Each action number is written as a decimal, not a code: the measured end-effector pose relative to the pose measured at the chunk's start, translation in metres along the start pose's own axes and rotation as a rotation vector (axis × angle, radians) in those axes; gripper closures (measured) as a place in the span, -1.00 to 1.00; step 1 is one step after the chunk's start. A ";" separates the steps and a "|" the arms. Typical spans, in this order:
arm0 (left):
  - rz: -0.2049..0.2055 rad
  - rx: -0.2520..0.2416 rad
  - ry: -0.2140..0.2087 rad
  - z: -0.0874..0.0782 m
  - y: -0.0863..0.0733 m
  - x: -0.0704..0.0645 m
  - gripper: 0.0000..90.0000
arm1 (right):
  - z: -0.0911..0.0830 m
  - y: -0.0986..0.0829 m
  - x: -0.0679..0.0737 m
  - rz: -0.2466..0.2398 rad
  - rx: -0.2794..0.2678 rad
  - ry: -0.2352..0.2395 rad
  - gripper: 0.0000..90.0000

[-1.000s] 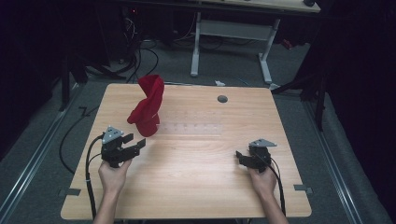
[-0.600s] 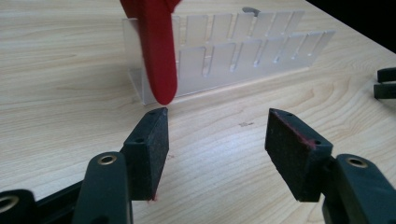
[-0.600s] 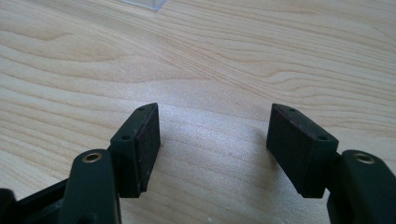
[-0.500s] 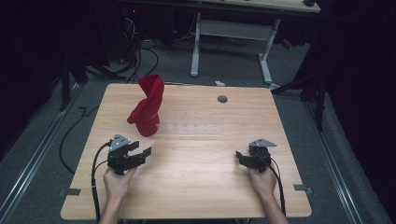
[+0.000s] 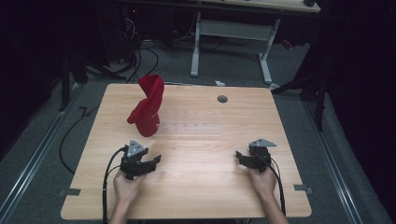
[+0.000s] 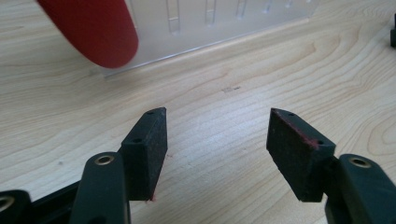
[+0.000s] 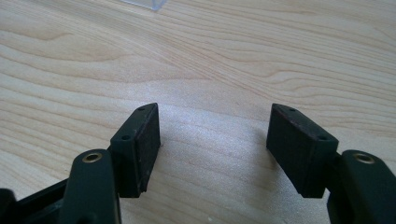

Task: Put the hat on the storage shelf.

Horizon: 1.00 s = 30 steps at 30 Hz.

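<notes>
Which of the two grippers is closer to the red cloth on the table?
The left gripper. It sits just in front of the red cloth, whose edge shows above its open jaws, while the right gripper rests far across the table.

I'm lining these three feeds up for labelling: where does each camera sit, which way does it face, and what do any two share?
High view: above the person's side, looking forward and down on the table; both forearms, left gripper and right gripper.
Left gripper view: rides the left gripper, looking along its open jaws at the red cloth and clear rack.
Right gripper view: rides the right gripper, its open jaws over bare wood.
Shared: high and left gripper views both show the red cloth.
</notes>
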<state>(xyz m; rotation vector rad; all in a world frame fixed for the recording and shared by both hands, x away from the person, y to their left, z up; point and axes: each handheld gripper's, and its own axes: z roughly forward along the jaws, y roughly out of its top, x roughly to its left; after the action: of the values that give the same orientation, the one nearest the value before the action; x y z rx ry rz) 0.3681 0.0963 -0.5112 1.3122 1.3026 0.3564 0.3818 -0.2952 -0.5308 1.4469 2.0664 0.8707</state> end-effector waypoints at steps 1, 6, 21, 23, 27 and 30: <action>0.011 0.003 0.006 0.002 -0.003 0.000 -0.16 | 0.000 0.000 0.000 0.000 0.000 0.000 -0.22; 0.022 0.023 0.015 0.009 -0.013 -0.001 -0.16 | 0.000 0.000 0.000 0.000 0.000 0.000 -0.22; 0.022 0.044 0.030 0.017 -0.025 -0.001 -0.16 | 0.000 0.000 0.000 -0.001 0.000 0.000 -0.22; 0.031 0.049 0.036 0.018 -0.027 -0.001 -0.16 | 0.000 0.000 0.000 0.000 0.000 0.000 -0.22; 0.039 0.057 0.054 0.021 -0.029 0.001 -0.17 | 0.000 0.000 0.000 -0.001 0.000 0.001 -0.22; 0.043 0.057 0.058 0.022 -0.031 0.001 -0.18 | 0.000 0.000 0.000 -0.001 0.000 0.001 -0.22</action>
<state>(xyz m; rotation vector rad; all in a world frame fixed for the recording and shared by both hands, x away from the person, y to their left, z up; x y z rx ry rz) 0.3732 0.0764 -0.5433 1.3888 1.3434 0.3925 0.3817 -0.2952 -0.5308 1.4457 2.0671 0.8710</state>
